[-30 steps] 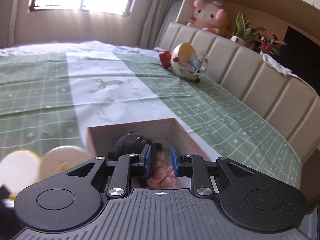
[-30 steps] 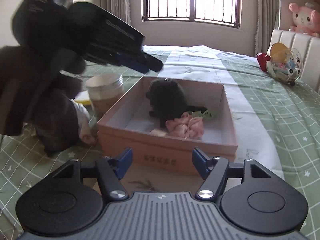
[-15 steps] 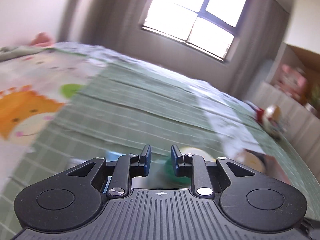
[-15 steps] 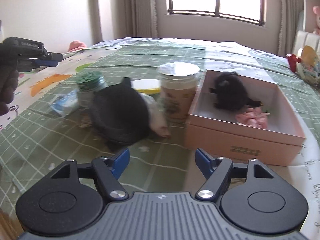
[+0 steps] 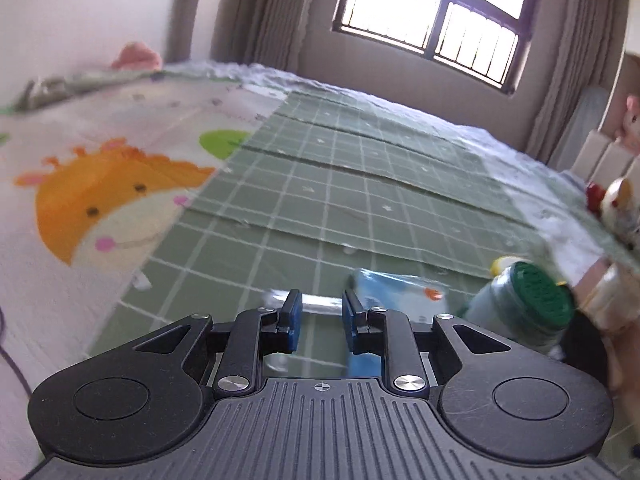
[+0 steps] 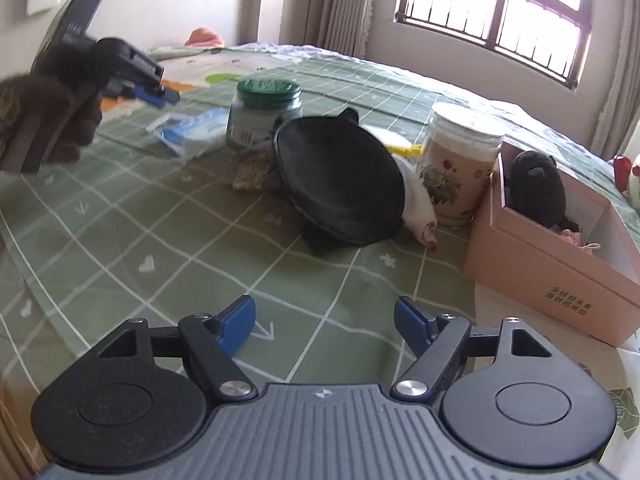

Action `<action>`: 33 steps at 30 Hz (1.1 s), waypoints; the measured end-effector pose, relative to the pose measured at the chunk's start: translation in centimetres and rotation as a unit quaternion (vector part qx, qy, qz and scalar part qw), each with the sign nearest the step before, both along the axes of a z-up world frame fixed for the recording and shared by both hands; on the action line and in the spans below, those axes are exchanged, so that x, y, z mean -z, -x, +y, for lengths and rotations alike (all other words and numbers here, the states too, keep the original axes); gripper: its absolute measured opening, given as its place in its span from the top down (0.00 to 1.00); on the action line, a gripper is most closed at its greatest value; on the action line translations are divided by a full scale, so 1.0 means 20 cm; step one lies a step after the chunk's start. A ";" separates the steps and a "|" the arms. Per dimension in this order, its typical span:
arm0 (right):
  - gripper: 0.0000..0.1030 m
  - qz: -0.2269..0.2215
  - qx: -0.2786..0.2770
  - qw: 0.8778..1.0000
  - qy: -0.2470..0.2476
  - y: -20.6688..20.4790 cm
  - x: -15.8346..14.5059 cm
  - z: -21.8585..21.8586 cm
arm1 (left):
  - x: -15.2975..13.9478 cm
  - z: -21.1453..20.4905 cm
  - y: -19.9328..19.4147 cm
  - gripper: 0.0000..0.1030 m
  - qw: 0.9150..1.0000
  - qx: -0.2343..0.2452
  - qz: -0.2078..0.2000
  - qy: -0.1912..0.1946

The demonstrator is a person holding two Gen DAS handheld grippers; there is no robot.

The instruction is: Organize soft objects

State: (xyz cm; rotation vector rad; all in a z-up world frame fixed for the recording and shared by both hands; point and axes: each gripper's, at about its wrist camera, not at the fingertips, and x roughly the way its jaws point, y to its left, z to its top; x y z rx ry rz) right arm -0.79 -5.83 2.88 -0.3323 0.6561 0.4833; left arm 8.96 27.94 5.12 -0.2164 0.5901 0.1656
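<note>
two jars (image 6: 264,114), one box (image 6: 552,276), two toys (image 6: 536,186).

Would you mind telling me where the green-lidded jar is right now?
In the right wrist view the green-lidded jar stands upright on the bedspread, upper centre-left, between the blue packet and the black round pad.

Daylit barred window (image 5: 432,20), beige curtains (image 5: 256,12), green-checked bed (image 5: 340,184).

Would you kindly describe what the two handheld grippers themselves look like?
Both the left gripper and the right gripper share one design: a ribbed grey body, two round black housings, black linkage arms with silver screws, and blue finger pads. A small crosshair mark sits at the body's centre. No cables show.
</note>
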 end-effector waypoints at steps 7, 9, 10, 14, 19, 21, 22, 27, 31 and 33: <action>0.10 0.013 0.018 0.999 -0.034 -0.04 0.06 -0.06 | 0.13 0.05 -0.10 0.77 0.997 0.011 0.070 -0.038; 0.08 0.025 0.023 0.998 -0.046 -0.06 0.06 -0.07 | 0.14 0.04 -0.10 0.77 0.997 0.011 0.063 -0.045; 0.08 0.026 0.022 0.998 -0.049 -0.06 0.07 -0.08 | 0.14 0.04 -0.10 0.77 0.997 0.011 0.065 -0.047; 0.07 0.024 0.017 0.999 -0.044 -0.06 0.06 -0.06 | 0.15 0.02 -0.11 0.77 0.996 0.009 0.067 -0.060; 0.07 -0.012 0.006 0.999 -0.032 -0.05 -0.04 0.04 | 0.15 0.05 -0.05 0.85 0.998 0.007 0.047 -0.035; 0.07 -0.018 -0.009 0.999 -0.051 -0.07 -0.13 0.12 | 0.14 0.09 0.02 0.85 0.999 -0.011 0.037 -0.019; 0.07 -0.015 -0.016 0.998 -0.064 -0.09 -0.18 0.17 | 0.13 0.11 0.05 0.85 0.999 -0.022 0.033 -0.016; 0.07 0.042 -0.032 0.989 -0.136 -0.23 -0.25 0.54 | 0.07 0.26 0.28 0.85 0.998 -0.060 -0.006 -0.009; 0.07 0.048 0.019 0.988 -0.148 -0.33 -0.16 0.87 | 0.03 0.37 0.43 0.85 0.997 -0.070 -0.030 0.004; 0.07 0.046 0.055 0.987 -0.143 -0.38 -0.11 1.00 | 0.02 0.43 0.49 0.85 0.996 -0.072 -0.042 0.014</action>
